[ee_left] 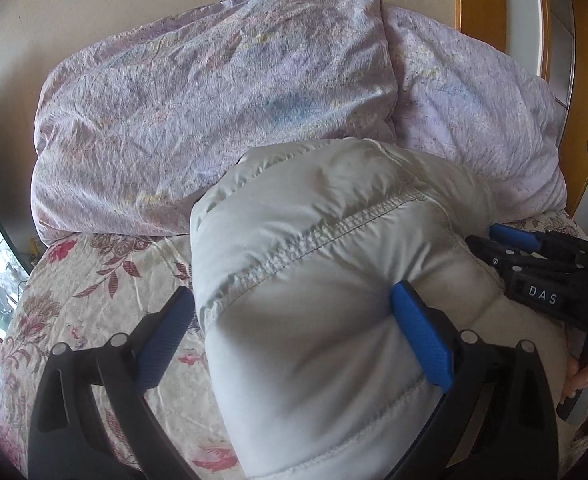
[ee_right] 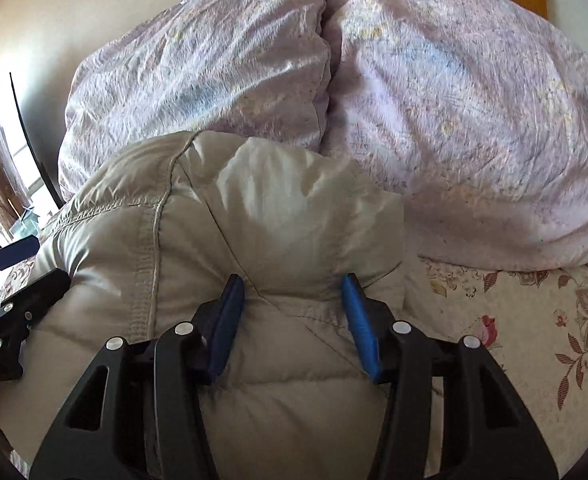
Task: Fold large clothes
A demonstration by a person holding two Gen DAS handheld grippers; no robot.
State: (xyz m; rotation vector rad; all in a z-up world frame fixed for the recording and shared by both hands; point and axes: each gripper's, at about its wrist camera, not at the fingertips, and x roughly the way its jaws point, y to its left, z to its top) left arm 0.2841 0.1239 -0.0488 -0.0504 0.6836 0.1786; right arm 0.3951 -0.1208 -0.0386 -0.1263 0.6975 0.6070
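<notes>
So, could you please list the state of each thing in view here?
Puffer jacket: bunched up in a puffy mound on the bed.
Left gripper: open, jaws wide around the jacket's edge.
Right gripper: jaws pressing into a fold of the jacket.
Two pillows: propped side by side behind the jacket.
Bedspread: lying flat.

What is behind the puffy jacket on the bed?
Two lilac pillows stand behind the jacket, against the wall. Their lower parts and the bedspread beneath the jacket are hidden.
</notes>
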